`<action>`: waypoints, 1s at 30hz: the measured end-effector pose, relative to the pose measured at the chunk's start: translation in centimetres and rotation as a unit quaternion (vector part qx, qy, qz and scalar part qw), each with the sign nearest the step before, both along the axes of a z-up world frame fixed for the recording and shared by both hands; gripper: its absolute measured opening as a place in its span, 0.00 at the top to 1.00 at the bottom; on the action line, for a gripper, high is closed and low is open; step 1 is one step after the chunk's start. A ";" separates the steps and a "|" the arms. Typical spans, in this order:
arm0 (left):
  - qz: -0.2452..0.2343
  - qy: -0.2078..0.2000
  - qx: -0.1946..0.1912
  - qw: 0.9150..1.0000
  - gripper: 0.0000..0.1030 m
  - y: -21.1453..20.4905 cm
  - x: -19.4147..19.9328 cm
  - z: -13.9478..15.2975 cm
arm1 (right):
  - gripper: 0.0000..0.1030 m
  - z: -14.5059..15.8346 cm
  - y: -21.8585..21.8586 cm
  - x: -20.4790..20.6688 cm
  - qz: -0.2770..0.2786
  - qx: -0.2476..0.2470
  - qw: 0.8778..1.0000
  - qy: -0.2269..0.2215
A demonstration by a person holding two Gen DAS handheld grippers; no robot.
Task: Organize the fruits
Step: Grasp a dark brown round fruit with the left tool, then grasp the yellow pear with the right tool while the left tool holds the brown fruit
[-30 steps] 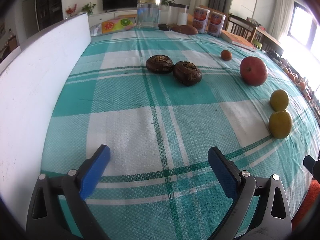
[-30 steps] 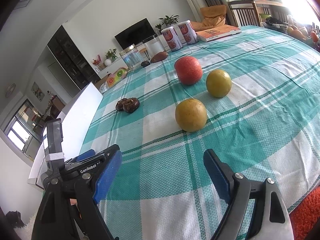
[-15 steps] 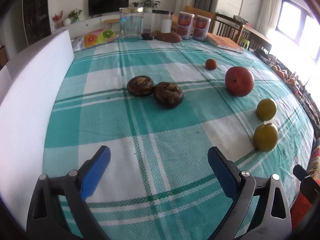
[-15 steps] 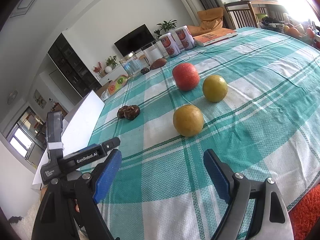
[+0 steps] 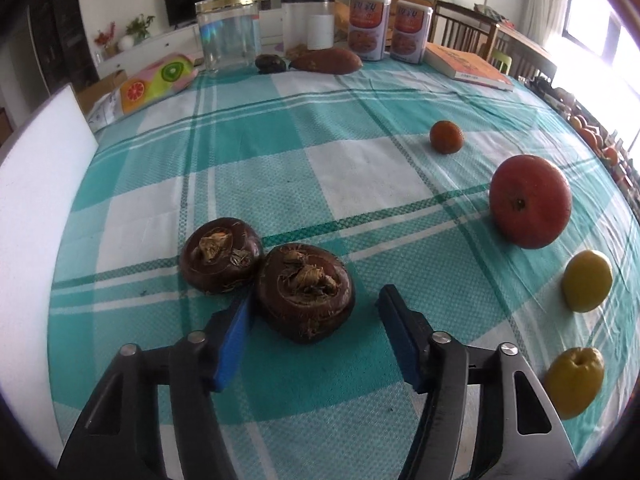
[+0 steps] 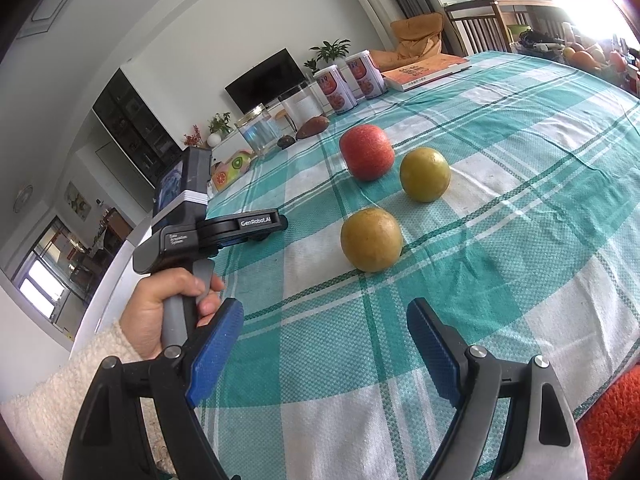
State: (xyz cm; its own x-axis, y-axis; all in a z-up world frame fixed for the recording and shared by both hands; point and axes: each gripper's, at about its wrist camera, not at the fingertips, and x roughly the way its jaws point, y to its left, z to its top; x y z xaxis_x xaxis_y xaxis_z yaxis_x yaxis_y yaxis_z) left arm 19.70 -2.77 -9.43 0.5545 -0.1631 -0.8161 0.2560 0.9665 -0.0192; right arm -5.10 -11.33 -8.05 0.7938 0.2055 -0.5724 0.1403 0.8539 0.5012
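Two dark brown water chestnuts lie touching on the checked tablecloth. My left gripper (image 5: 316, 312) is open, its jaws on either side of the nearer chestnut (image 5: 306, 292); the left fingertip sits between it and the farther chestnut (image 5: 220, 254). To the right lie a red apple (image 5: 530, 200), a small orange (image 5: 447, 137) and two yellow-green fruits (image 5: 587, 286) (image 5: 575, 382). My right gripper (image 6: 324, 328) is open and empty, low over the cloth, short of the nearer yellow fruit (image 6: 371, 239); the other yellow fruit (image 6: 425, 174) and apple (image 6: 367, 152) lie beyond.
A white foam board (image 5: 28, 216) runs along the table's left side. At the far edge stand a glass jar (image 5: 228, 32), a plastic jar (image 5: 310, 20), two cans (image 5: 368, 26), a sweet potato (image 5: 326, 61) and a book (image 5: 466, 64). The left hand-held unit (image 6: 208, 232) shows in the right wrist view.
My left gripper has moved forward over the cloth to the chestnuts and now straddles the nearer one. The right gripper has barely moved.
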 end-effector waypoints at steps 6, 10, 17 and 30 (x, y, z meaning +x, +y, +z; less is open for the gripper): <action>-0.025 0.010 -0.014 1.000 0.52 1.1 -3.4 0.6 | 0.19 -0.4 -0.4 0.2 -0.002 0.012 1.000 0.005; -0.046 0.041 -0.019 0.998 0.52 2.8 -7.7 0.8 | 0.19 -0.8 -0.7 0.5 -0.003 0.025 1.000 0.013; -0.053 0.046 -0.037 0.997 0.51 5.3 -13.4 0.6 | 0.19 -1.4 -0.9 0.9 -0.010 0.029 0.999 0.029; -0.022 0.025 -0.032 0.999 0.15 5.7 -13.6 0.0 | 0.19 -1.1 -0.8 0.5 -0.013 0.023 0.999 0.027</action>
